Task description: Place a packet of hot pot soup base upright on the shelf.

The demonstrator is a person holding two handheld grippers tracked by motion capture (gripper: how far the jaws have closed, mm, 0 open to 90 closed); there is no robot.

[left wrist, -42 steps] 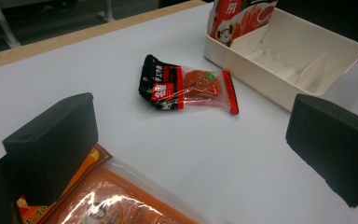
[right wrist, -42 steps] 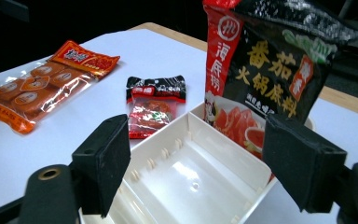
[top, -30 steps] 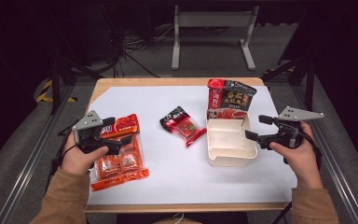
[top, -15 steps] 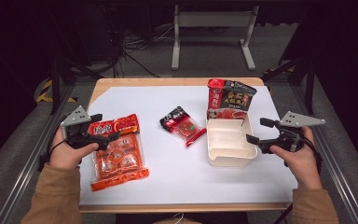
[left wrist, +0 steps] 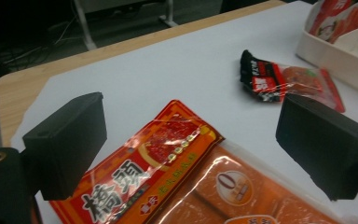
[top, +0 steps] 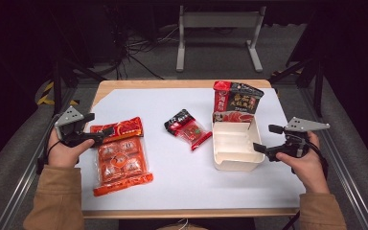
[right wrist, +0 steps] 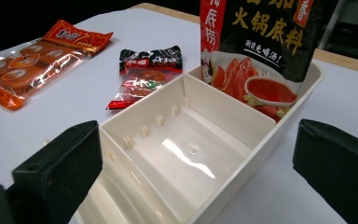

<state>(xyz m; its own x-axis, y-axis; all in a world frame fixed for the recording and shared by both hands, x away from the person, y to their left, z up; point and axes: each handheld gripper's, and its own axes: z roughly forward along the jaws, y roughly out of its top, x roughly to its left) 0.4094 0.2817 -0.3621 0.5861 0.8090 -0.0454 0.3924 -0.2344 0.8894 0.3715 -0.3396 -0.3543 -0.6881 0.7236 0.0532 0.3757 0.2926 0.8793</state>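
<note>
left gripper (top: pixel 106 131) agape over orange packet (top: pixel 121 155); right gripper (top: pixel 263 138) agape beside bin (top: pixel 234 164).

Wooden table (top: pixel 124 85) under a white sheet (top: pixel 191 177). On the sheet's left, flat, an orange snack pack (top: pixel 120 154), printed end toward the far edge. Near the middle, a small red-and-black packet (top: pixel 188 129), lying flat and askew. To the right, a cream divided box (top: pixel 233 146), with a red-and-black sauce pouch (top: pixel 236 101) upright in its far compartment.
</note>
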